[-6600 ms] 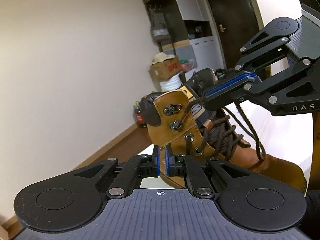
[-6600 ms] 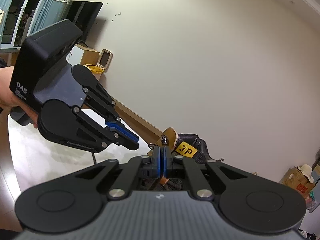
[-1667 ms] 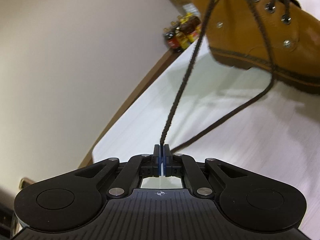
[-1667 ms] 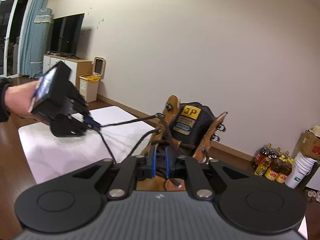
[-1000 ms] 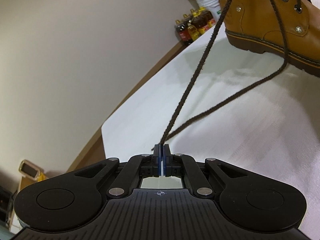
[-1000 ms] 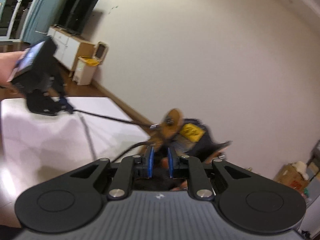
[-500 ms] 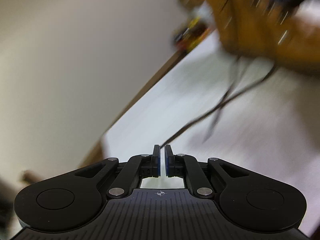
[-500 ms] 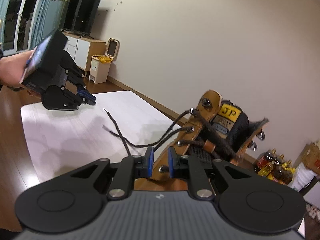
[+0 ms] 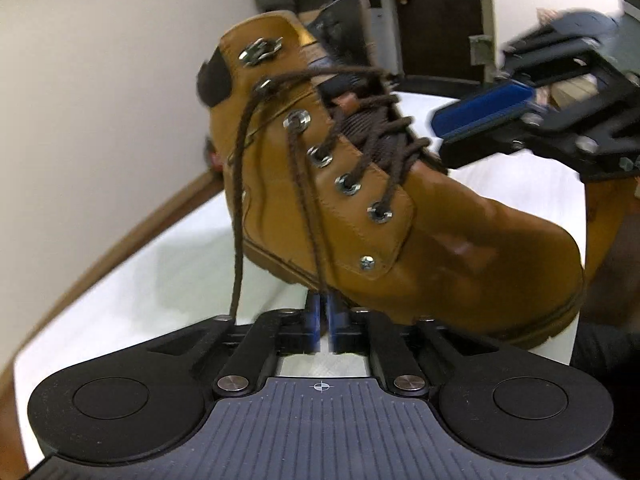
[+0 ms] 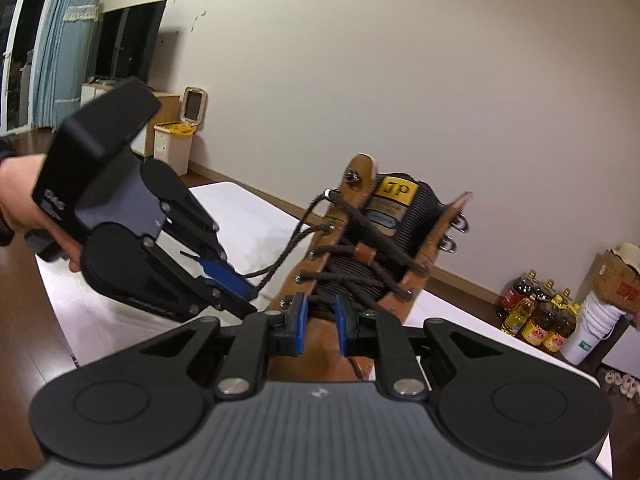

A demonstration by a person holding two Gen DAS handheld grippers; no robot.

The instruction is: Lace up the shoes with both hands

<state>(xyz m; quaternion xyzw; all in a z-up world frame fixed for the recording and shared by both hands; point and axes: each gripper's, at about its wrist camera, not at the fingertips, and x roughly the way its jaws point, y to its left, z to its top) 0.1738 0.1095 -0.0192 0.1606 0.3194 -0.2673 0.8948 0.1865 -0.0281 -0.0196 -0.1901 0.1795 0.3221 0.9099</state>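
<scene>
A tan leather boot (image 9: 360,184) with dark brown laces (image 9: 384,128) stands on a white table (image 9: 168,280). It also shows in the right wrist view (image 10: 360,240), tongue facing me. My left gripper (image 9: 323,316) sits low beside the boot's sole, jaws slightly apart, with a lace strand (image 9: 308,200) hanging down at them. Another loose strand (image 9: 240,200) hangs to its left. My right gripper (image 10: 319,324) is open and empty over the boot's toe. The left gripper also shows in the right wrist view (image 10: 240,292), at the boot's side.
Oil bottles (image 10: 536,312), a white bucket (image 10: 596,332) and a cardboard box (image 10: 620,276) stand on the floor at the right wall. A bin (image 10: 176,140), a cabinet and a TV (image 10: 128,40) stand at the far left. A dark door (image 9: 436,20) is behind the boot.
My left gripper let go of the lace end it had pulled taut, opened a little, and swung back close to the boot's side. My right gripper stays open over the toe.
</scene>
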